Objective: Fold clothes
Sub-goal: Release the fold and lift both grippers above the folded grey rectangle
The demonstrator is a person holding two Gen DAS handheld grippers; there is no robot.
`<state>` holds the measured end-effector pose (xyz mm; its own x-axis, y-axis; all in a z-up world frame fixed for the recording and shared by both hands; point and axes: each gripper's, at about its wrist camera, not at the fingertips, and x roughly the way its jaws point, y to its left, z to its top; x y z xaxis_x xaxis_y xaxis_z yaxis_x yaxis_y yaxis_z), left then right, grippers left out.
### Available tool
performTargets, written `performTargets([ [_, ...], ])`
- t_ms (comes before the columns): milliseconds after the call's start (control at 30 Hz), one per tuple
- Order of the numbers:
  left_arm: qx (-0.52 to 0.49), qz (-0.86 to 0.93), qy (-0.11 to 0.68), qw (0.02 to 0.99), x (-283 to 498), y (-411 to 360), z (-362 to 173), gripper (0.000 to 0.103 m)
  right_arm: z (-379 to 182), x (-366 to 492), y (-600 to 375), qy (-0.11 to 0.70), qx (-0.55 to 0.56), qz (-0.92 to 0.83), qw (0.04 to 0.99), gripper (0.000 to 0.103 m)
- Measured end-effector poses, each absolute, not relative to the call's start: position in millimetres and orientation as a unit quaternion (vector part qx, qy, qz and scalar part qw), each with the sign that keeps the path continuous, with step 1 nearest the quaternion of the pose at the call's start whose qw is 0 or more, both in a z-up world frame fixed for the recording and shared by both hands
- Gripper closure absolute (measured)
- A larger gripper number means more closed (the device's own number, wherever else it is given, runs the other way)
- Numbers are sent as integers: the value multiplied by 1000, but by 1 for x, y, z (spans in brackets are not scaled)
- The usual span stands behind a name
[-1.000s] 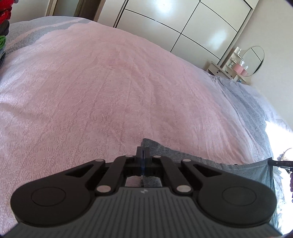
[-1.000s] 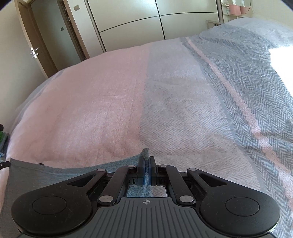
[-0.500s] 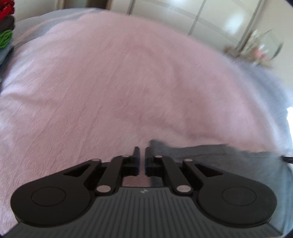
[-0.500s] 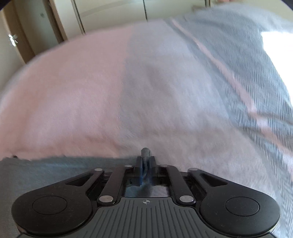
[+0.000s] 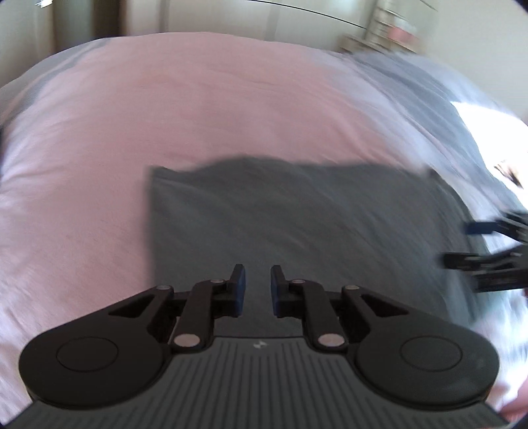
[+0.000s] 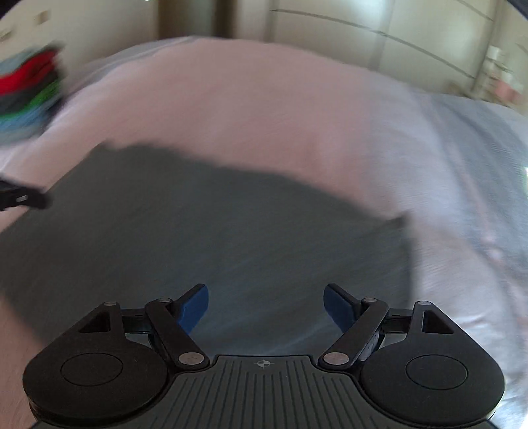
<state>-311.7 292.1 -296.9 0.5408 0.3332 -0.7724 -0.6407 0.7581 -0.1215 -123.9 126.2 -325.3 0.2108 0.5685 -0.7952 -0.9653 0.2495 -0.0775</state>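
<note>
A dark grey garment (image 5: 297, 214) lies flat on the pink bedspread (image 5: 165, 115), its far edge straight and its far left corner square. My left gripper (image 5: 258, 283) hangs over the garment's near part with its jaws opening, a narrow gap and nothing between the blue pads. In the right wrist view the same garment (image 6: 198, 224) fills the middle. My right gripper (image 6: 265, 305) is above it, jaws opening wide, nothing between them. The right gripper (image 5: 475, 244) also shows at the right edge of the left wrist view. Both views are motion-blurred.
A stack of folded clothes (image 6: 29, 95) in red, green, blue and grey sits at the far left of the bed. A grey patterned blanket (image 6: 478, 171) covers the bed's right side. White wardrobe doors (image 6: 363, 29) stand behind the bed.
Both grippers let go of the garment's far edge and pulled back toward me, jaws opening. The garment now lies flat ahead of both, no longer pinched.
</note>
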Motion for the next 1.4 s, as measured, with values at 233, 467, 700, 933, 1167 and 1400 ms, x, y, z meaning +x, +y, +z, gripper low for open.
performTargets([
  [233,-210,350,412,815,-369,288,-320,100,-354,-108,52,377,-326,485,719,27],
  [467,-245,399,384,796,-384,265,-277,97,-319,-88,8,415,-269,439,750,27],
  [700,-243,394,446,766,-339,239,-307,83,-332,-110,41,397,-231,455,763,27],
  [933,-286,432,486,704,-338,220,-299,80,-352,-118,12,468,-256,402,744,27],
  [1167,-292,437,531,665,-329,188,-288,68,-331,-123,-24,531,-197,388,727,27],
  [1400,-269,422,559,661,-312,174,-285,64,-319,-127,-21,546,-156,392,724,27],
])
